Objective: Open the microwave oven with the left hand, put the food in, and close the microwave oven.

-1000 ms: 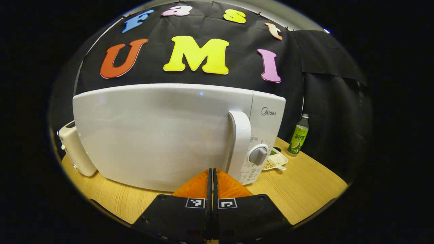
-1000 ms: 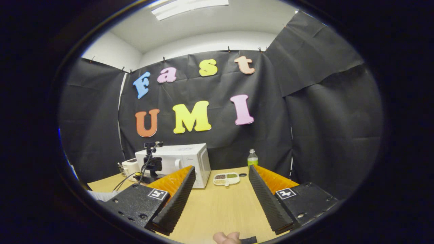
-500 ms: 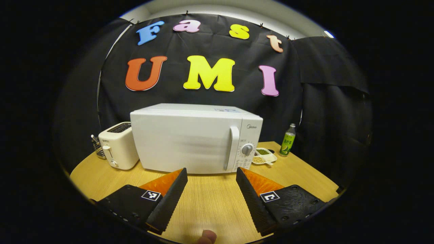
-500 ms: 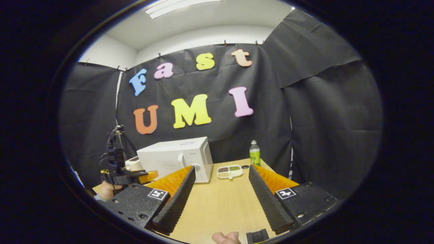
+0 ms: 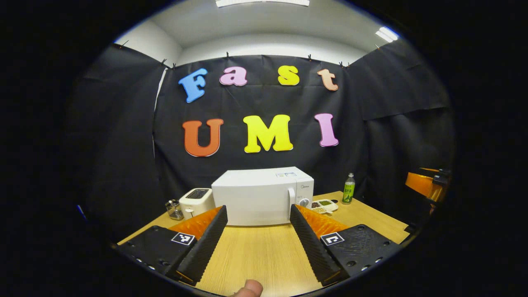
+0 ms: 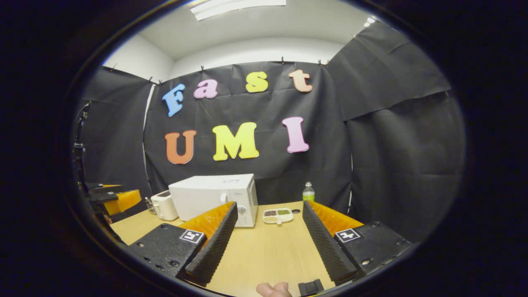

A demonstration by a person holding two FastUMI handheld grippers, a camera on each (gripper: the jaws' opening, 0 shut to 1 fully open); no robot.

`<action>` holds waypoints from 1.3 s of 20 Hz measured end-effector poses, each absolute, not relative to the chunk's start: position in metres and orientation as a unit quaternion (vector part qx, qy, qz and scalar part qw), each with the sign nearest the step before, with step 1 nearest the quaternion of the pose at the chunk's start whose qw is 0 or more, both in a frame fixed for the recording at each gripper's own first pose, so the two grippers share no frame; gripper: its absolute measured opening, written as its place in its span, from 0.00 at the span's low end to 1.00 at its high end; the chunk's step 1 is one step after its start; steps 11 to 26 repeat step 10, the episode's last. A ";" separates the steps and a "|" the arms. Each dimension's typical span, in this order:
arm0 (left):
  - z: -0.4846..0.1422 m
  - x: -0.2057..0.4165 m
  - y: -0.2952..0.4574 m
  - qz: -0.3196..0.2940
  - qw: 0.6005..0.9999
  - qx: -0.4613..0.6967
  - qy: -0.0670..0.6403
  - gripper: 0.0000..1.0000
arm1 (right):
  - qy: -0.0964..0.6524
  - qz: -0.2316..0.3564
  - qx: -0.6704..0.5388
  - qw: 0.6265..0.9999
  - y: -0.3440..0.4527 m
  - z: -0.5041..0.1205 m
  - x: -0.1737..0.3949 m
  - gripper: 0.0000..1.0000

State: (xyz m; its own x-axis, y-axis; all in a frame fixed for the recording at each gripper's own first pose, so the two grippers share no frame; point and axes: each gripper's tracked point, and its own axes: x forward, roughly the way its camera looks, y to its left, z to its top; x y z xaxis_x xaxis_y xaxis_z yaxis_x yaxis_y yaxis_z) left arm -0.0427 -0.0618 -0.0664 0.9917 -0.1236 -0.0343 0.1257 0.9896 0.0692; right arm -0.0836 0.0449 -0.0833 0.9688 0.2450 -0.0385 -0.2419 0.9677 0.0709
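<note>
Presently, the left gripper (image 5: 258, 243) is held open above the near edge of the wooden table (image 5: 255, 251), its two fingers spread wide with nothing between them; it is also seen at the left rim of the right gripper view (image 6: 111, 200). A fingertip (image 5: 247, 288) of the holding hand is seen at the bottom of the left gripper view. The right gripper (image 6: 268, 241) is likewise held open and empty over the near part of the table (image 6: 264, 251), and part of it is seen at the right rim of the left gripper view (image 5: 425, 185). Fingertips (image 6: 273, 289) of the person's hand are seen at the bottom of the right gripper view.

The white microwave oven (image 5: 262, 196) is stood toward the far edge of the table, against the black cloth wall, with its door shut and its upright handle (image 5: 291, 200) beside the control knob (image 5: 304, 202). Well apart from both grippers, a white divided dish of food (image 5: 324, 205) is placed just to the right of the microwave oven (image 6: 214, 198); in the right gripper view the dish (image 6: 277, 215) is seen with dark, green and pale portions. A green bottle (image 5: 349, 188) is stood upright near the far right corner, beyond the dish. A white toaster (image 5: 197, 202) is placed just left of the microwave oven, with a small wire holder (image 5: 174, 209) beside it at the left edge
</note>
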 end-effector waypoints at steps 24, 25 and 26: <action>-0.050 -0.088 -0.057 -0.055 0.998 0.021 -0.012 0.94 | -0.012 0.143 0.023 0.989 0.069 -0.055 -0.102 1.00; -0.050 -0.088 -0.057 -0.055 0.998 0.021 -0.012 0.94 | -0.012 0.143 0.023 0.989 0.069 -0.055 -0.102 1.00; -0.050 -0.088 -0.057 -0.055 0.998 0.021 -0.012 0.94 | -0.012 0.143 0.023 0.989 0.069 -0.055 -0.102 1.00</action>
